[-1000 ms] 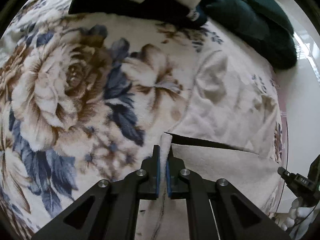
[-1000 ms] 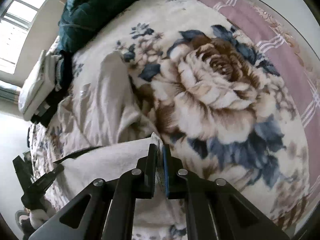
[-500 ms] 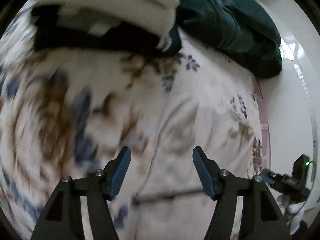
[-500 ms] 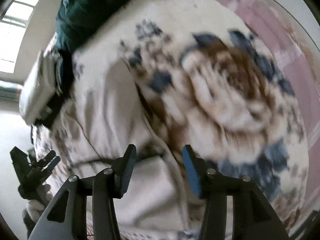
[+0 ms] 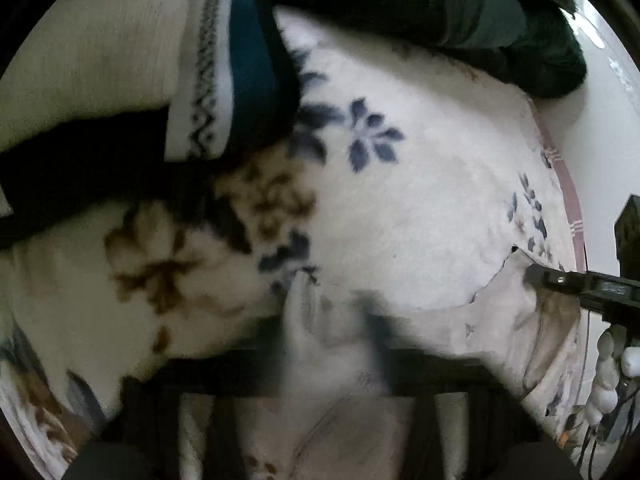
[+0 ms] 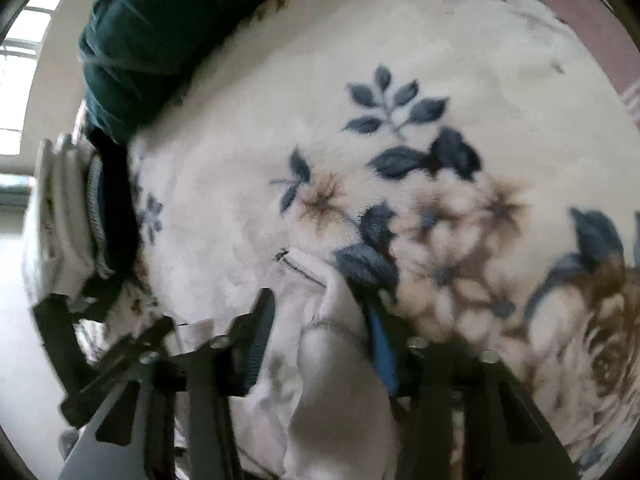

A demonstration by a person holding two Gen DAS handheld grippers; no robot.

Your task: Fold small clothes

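Lying between the spread fingers of the right gripper [image 6: 320,340], the pale garment [image 6: 332,368] rests on the floral blanket [image 6: 400,60]. Blur hides whether the left gripper [image 5: 328,344] is spread or pinching; the garment [image 5: 332,360] bunches at its tips.

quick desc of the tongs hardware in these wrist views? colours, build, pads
Right tongs: black angular linkage arms with triangular cutouts, silver bolt heads at the joints, a ribbed dark pad on one finger, a blue pad on the other. Left tongs: too blurred in their own view; the other camera shows a black frame. A white-gloved hand grips the right tongs' handle.
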